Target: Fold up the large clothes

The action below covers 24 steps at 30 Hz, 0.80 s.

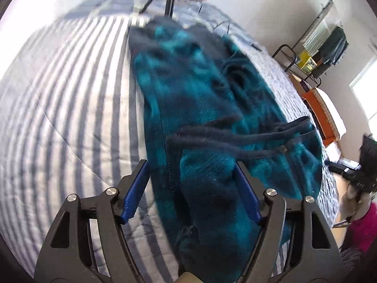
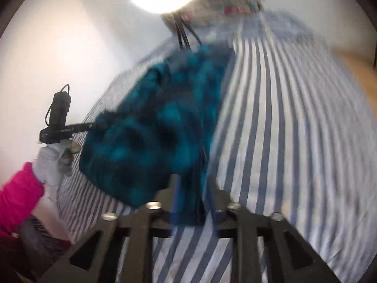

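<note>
A teal and dark plaid fleece garment point(image 1: 200, 99) lies lengthwise on a bed with a blue-and-white striped cover point(image 1: 70, 94), its dark drawcords point(image 1: 212, 134) trailing across it. My left gripper point(image 1: 190, 164) hovers over the garment's near end, jaws wide apart, blue pads point(image 1: 134, 191) clear of the cloth. In the blurred right wrist view the same garment point(image 2: 150, 136) runs down to my right gripper point(image 2: 195, 200), and its near edge is bunched between the narrow-set blue pads point(image 2: 175, 202), slightly raised off the striped cover point(image 2: 282, 129).
A gloved hand point(image 2: 51, 162) with a pink sleeve point(image 2: 16, 195) holds the left tool beside the garment. Black stand legs point(image 1: 169, 2) and patterned bedding sit at the bed's far end. A chair and clothes rack point(image 1: 306, 59) and an orange box point(image 1: 318, 108) stand beside the bed.
</note>
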Motion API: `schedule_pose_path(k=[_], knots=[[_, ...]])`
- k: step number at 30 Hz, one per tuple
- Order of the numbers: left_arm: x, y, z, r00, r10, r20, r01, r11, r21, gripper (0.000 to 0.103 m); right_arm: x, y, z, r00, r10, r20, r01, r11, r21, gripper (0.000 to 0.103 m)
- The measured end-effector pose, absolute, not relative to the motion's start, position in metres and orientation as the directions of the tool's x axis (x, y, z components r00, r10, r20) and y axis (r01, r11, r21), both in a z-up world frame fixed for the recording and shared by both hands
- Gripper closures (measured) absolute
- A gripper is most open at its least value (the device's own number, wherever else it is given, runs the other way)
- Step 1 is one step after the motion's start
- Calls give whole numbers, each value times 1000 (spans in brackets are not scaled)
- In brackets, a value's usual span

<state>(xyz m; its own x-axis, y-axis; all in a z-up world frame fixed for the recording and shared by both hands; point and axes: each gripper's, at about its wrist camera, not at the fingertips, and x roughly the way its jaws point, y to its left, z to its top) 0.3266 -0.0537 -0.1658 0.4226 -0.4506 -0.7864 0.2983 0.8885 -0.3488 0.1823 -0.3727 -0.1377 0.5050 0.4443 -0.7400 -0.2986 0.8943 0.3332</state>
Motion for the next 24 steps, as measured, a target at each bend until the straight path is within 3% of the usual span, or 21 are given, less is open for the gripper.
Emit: schedule_pose_path(k=[3,6,10,12,15,18,24], knots=[[321,-50,-152,455,-457,-764,300,887,-352,30,190,-342,-119,520,485,-704,-406,865,296,74],[323,-56,-152,466,-441,-767,319,893,-319,30,207,-307,-123,532,437,-725,-464,867,182,74],[343,-62,-174,426,-429,-796,296,898,-326,30,244,-292,-146,540,377,-752,-430,892,138,75],[351,-64,-191,392,-427,-815,277,900,-337,30,261,-287,-169,494,329,-805,-402,907,124,84],[357,-58,-212,360,-461,-811,247,886,-394,25,270,-290,-192,458,317,-830,-384,913,137,85],[357,-61,-209,360,-447,-819,273,890,-365,25,275,-293,-192,437,329,-837,-371,914,166,85],[361,-48,-176,390,-511,-766,279,858,-431,26,279,-305,-152,428,427,-796,-397,880,259,71]])
